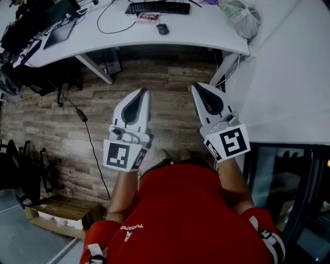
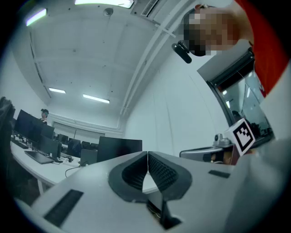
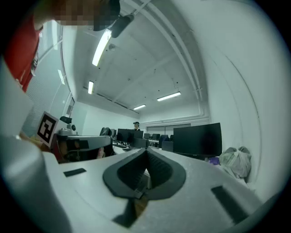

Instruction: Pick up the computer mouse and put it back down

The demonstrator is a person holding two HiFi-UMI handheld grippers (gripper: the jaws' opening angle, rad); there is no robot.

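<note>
A dark computer mouse (image 1: 162, 29) lies on the white desk (image 1: 206, 32) at the top of the head view, just below a black keyboard (image 1: 157, 7). My left gripper (image 1: 144, 91) and right gripper (image 1: 195, 87) hang side by side over the wooden floor, well short of the desk. Both are shut with nothing between the jaws. In the left gripper view the left gripper's (image 2: 147, 154) black pads meet, and in the right gripper view the right gripper's (image 3: 146, 151) pads meet too. The mouse is not visible in either gripper view.
A plastic bag (image 1: 241, 16) sits on the desk's right end. A laptop (image 1: 59, 35) and cables lie at its left end. A black cable (image 1: 90, 136) runs across the floor. A white surface (image 1: 289, 87) stands at the right, and boxes (image 1: 62, 214) at the lower left.
</note>
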